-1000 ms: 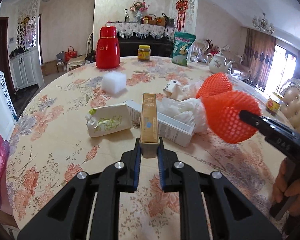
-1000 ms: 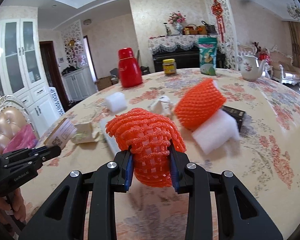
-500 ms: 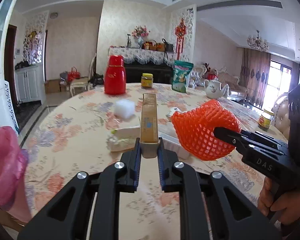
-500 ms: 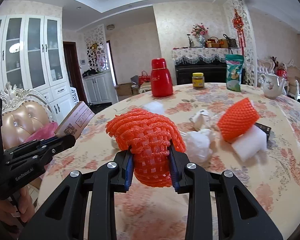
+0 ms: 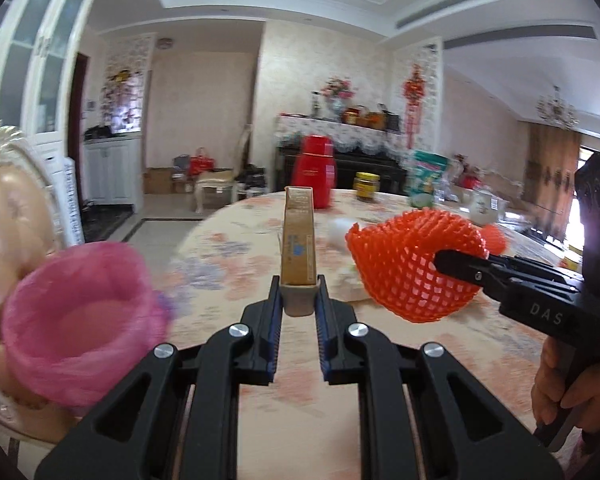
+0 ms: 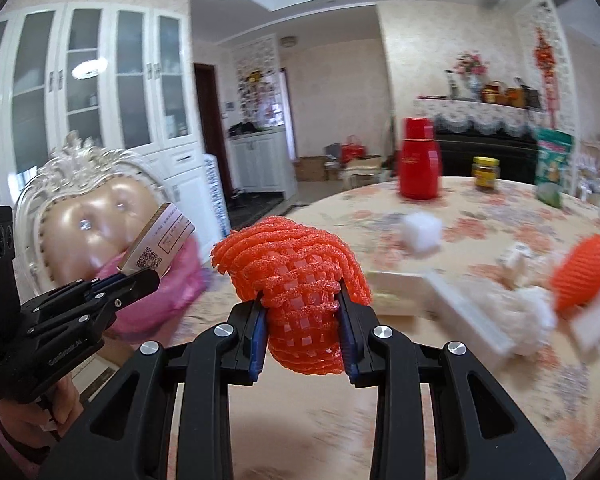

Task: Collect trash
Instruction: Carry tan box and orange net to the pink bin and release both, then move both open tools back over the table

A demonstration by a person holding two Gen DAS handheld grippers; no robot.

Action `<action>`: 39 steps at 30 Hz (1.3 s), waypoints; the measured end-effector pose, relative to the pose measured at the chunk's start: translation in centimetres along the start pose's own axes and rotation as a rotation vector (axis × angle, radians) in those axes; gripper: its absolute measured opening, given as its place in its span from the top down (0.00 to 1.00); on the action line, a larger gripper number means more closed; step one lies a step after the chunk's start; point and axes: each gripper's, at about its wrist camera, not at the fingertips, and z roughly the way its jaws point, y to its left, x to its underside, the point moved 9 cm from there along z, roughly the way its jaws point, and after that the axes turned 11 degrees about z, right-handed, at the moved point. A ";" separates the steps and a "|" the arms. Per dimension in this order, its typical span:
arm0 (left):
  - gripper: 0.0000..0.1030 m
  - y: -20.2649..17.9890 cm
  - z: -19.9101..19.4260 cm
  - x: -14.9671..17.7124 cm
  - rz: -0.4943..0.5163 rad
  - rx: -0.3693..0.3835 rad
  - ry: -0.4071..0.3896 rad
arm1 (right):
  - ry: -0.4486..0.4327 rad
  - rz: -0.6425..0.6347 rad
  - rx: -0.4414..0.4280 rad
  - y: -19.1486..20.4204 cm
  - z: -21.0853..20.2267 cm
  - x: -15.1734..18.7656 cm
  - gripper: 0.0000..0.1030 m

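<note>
Trash is held in both grippers at once, with more lying on the table point(image 6: 480, 412); the left gripper point(image 5: 299, 300) is clamped on the end of a long tan carton point(image 5: 299, 240), which sticks out forward along the fingers; the right gripper point(image 6: 302, 320) is closed around an orange foam net point(image 6: 296, 284), squashed between its pads. From the left wrist view a pink-lined bin point(image 5: 80, 320) sits low at the near left, its mouth open and facing up, beside a cream chair point(image 6: 88, 224); both held pieces hang over the table edge, near the bin but not yet above its opening. On the far right of the table a second orange net point(image 6: 584, 272), a white foam block point(image 6: 422, 230), a long white box point(image 6: 452, 304) and crumpled white wrapping point(image 6: 528, 308) are left to collect; a red flask point(image 6: 418, 168), a jar point(image 6: 486, 172) and a green bag point(image 6: 552, 164) stand farther back and look like keepers.

Risks, as I judge them: the carton is gripped only at its near end, so a quick swing could lever it loose or catch its far end on the bin rim; the net is springy and could stick to a pad on release, or bounce off the liner; the liner looks soft and slack, so a knock could fold the mouth shut; with both grippers close together over one opening, they may bump each other if both go in at once.
</note>
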 end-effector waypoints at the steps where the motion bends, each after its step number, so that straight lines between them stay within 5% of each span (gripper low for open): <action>1: 0.85 1.0 -0.2 0.2 -0.005 -0.016 0.004 | 0.009 -0.010 -0.020 1.3 0.9 0.0 0.71; 15: 0.85 19.4 -1.0 5.0 -0.120 -0.221 0.123 | 0.189 -0.024 -0.238 15.2 13.4 0.8 0.70; 25: 0.83 26.7 2.1 6.5 -0.185 -0.273 0.188 | 0.268 -0.033 -0.310 20.7 20.0 1.9 0.63; 26: 0.73 27.5 2.2 6.7 -0.198 -0.282 0.194 | 0.274 -0.030 -0.317 21.0 20.5 2.0 0.59; 27: 0.54 27.9 2.3 6.8 -0.211 -0.290 0.194 | 0.283 -0.027 -0.321 21.1 20.9 2.1 0.40; 28: 0.47 28.6 2.1 6.9 -0.232 -0.307 0.185 | 0.284 -0.022 -0.319 21.2 21.2 2.1 0.32; 34: 0.35 30.1 0.5 7.8 -0.265 -0.370 0.175 | 0.264 0.001 -0.321 19.5 20.3 1.6 0.32; 39: 0.13 28.6 -0.8 8.0 -0.284 -0.396 0.157 | 0.239 -0.020 -0.283 17.1 18.0 1.8 0.32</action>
